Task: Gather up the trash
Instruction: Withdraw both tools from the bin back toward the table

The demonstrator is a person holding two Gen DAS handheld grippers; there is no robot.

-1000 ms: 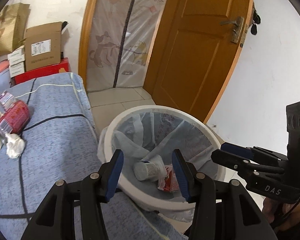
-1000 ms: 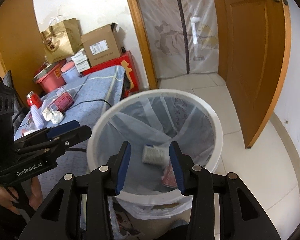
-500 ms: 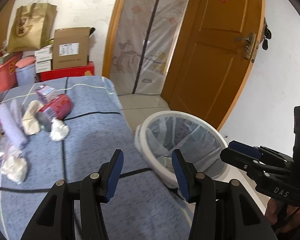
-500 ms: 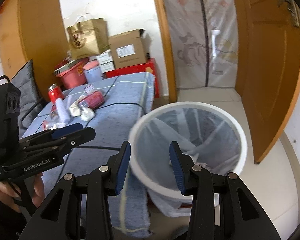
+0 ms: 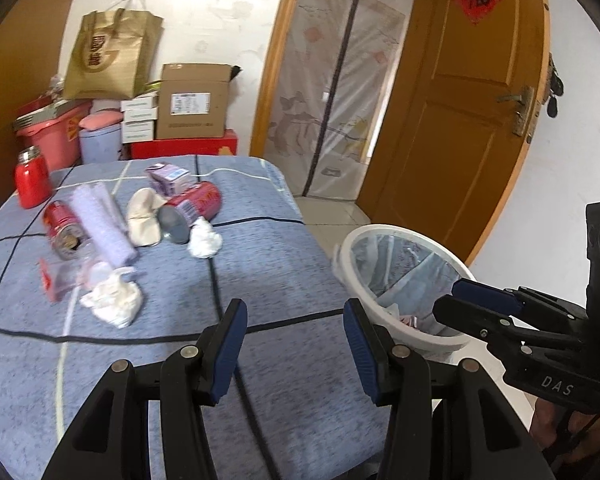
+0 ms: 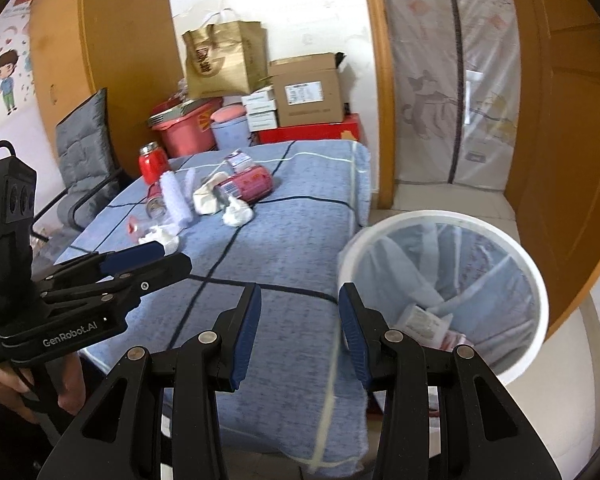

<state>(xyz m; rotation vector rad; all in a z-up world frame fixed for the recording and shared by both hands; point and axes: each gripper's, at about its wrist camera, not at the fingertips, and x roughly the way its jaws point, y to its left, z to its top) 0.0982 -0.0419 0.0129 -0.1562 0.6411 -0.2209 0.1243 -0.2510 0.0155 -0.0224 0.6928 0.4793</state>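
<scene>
Trash lies on the blue-cloth table (image 5: 284,264): two crumpled tissues (image 5: 114,300) (image 5: 204,240), a lying red can (image 5: 198,202), another red can (image 5: 62,226), a purple carton (image 5: 168,176), a lavender roll (image 5: 100,220), a beige wad (image 5: 144,216) and a clear wrapper (image 5: 60,278). The white lined bin (image 6: 419,216) stands on the floor at the table's right edge, with a white carton (image 6: 423,318) and red scraps in it. My left gripper (image 5: 296,308) hovers open and empty over the near cloth. My right gripper (image 6: 300,292) is open and empty above the table's corner, beside the bin.
A red flask (image 5: 31,178) stands upright at the table's far left. Behind the table are cardboard boxes (image 5: 192,108), a gold paper bag (image 5: 112,56) and a pink tub (image 5: 56,132). A cushioned chair (image 6: 84,136) is at the left, an orange door (image 5: 459,120) at the right.
Both grippers have swung left, away from above the bin and over the table. The bin now sits at the right of both views and the table trash has come into sight.
</scene>
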